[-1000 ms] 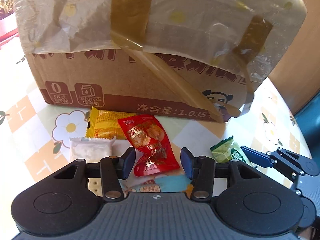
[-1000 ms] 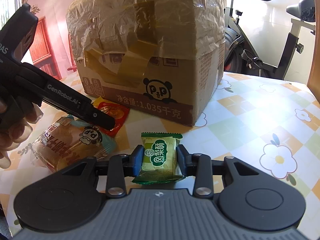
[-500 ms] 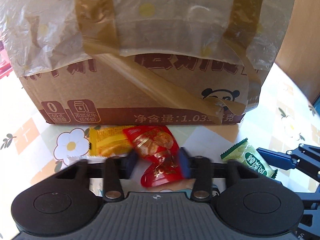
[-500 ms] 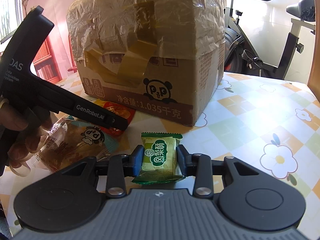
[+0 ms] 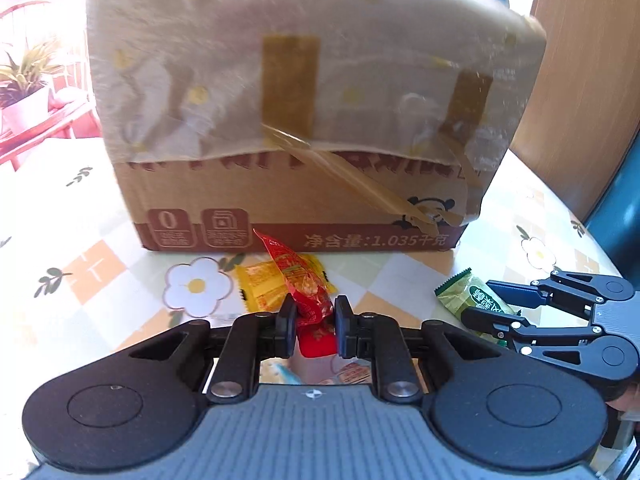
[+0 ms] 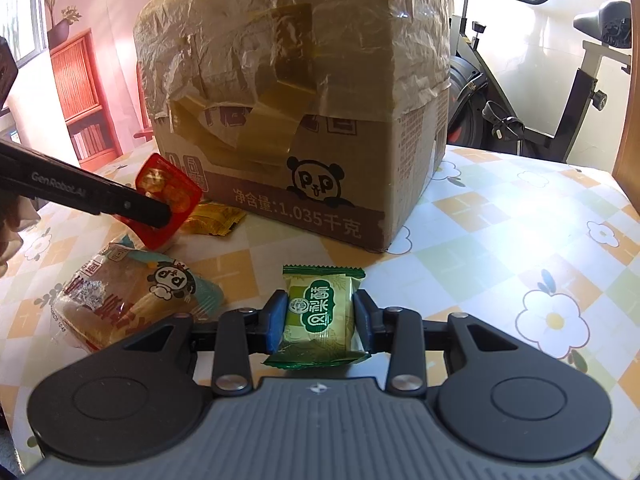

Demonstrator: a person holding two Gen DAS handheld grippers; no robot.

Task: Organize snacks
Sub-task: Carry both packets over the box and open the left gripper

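Observation:
My left gripper (image 5: 314,322) is shut on a red snack packet (image 5: 306,288) and holds it above the table; both show in the right wrist view, the gripper (image 6: 160,216) and the packet (image 6: 170,194), at the left. My right gripper (image 6: 320,326) is shut on a green snack packet (image 6: 320,312), which rests low on the table; it also shows in the left wrist view (image 5: 476,300). A yellow packet (image 5: 262,286) lies on the table before the cardboard box (image 5: 304,128). A wrapped bread snack (image 6: 128,296) lies at the left.
The big cardboard box (image 6: 304,92), covered with crumpled plastic and tape, stands at the back of the flowered tablecloth (image 6: 500,240). An exercise bike (image 6: 532,80) stands behind the table. A potted plant (image 5: 24,88) sits on a red shelf at far left.
My left gripper closed on the red packet and lifted it off the table, pulling back from the box. My right gripper stayed still, shut on the green packet.

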